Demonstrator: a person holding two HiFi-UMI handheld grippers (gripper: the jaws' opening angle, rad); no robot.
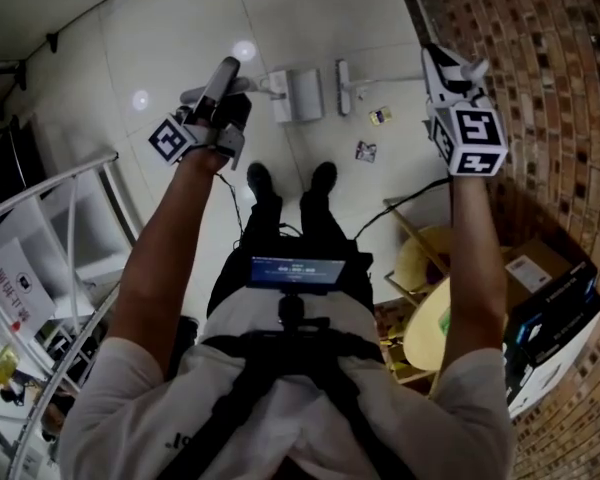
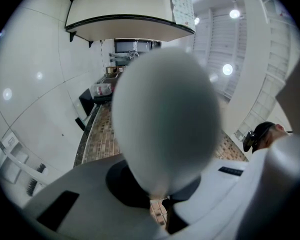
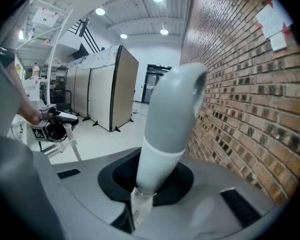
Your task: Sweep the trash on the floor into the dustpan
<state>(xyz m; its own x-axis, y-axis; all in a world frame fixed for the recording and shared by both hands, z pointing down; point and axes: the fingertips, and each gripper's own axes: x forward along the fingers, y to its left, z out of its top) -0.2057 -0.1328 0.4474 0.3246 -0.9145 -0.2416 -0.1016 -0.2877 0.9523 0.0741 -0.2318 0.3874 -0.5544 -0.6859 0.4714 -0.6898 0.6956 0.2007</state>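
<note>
My left gripper (image 1: 223,76) is shut on the grey handle (image 2: 162,119) of the white dustpan (image 1: 302,94), which rests on the pale floor ahead of my feet. My right gripper (image 1: 450,68) is shut on the broom handle (image 3: 167,119), grey at its top and white below. The broom head (image 1: 343,86) stands just right of the dustpan. Two bits of trash lie on the floor to the right of the broom: one (image 1: 380,116) close beside it, another (image 1: 366,151) nearer my shoes. Each handle fills the middle of its gripper view, clamped between the jaws (image 2: 160,194) (image 3: 142,194).
A brick wall (image 1: 550,58) curves along the right. Round wooden stools (image 1: 430,268) and dark boxes (image 1: 555,313) stand at the lower right. A white metal rack (image 1: 70,228) is at the left. My shoes (image 1: 260,183) stand just behind the dustpan.
</note>
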